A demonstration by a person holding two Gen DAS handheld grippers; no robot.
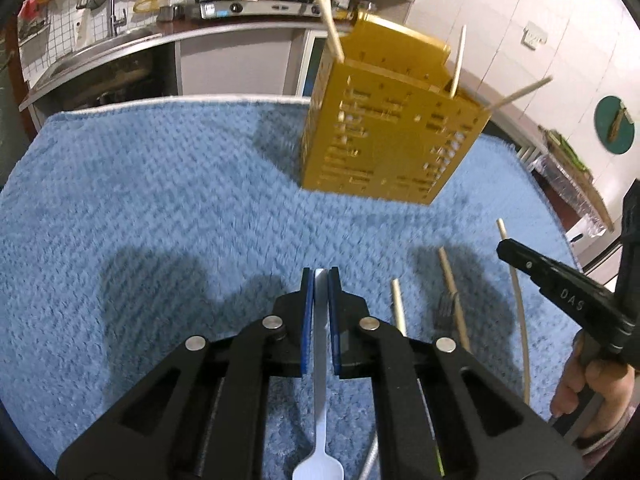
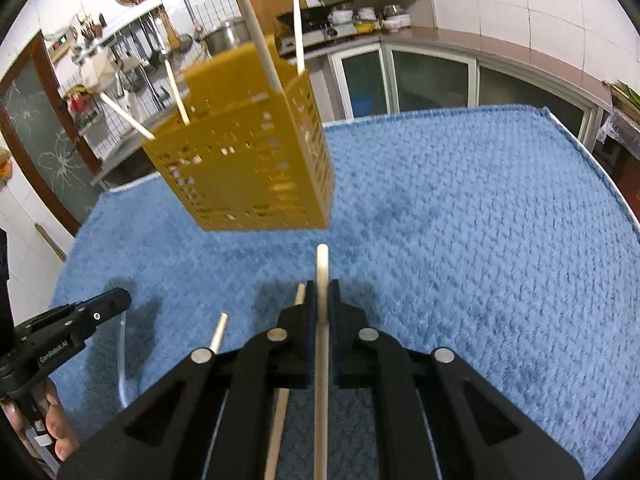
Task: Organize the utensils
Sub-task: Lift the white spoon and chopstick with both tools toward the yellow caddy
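Utensil holder (image 1: 384, 128): yellow, perforated, box-shaped, standing on the blue towel (image 1: 160, 200) toward its far edge. It serves as the landmark below.

Contents, counted from the left wrist view: three pale wooden sticks project from its open top. One leans left at the left corner (image 1: 326, 20), one stands near upright at the right corner (image 1: 458, 64), and one slants out low to the right (image 1: 520, 94). The right wrist view shows four sticks in the same holder, so one is likely hidden in the other view. Motion blur prevents a firmer count.

Left of the holder: bare towel only, with shadows on it.

In front of the holder, centre: left gripper (image 1: 320, 280), jaws clenched on the flat handle of a metal utensil (image 1: 320, 360). Its widened end shows at the bottom edge of the view; spoon or fork cannot be told.

In front and to the right of the holder, lying on the towel: two loose wooden sticks (image 1: 400, 308) (image 1: 452, 292), one dark fork (image 1: 446, 312) just beside the second stick, and one long pale curved rod (image 1: 520, 320).

Furthest right: right gripper (image 2: 322, 284), jaws clenched on one wooden chopstick (image 2: 322, 340), which points toward the holder's base. A hand (image 1: 592, 396) holds this gripper's grip.

Nothing stands between either gripper and the holder. Behind the holder: a kitchen counter with sink, stove and a pot.
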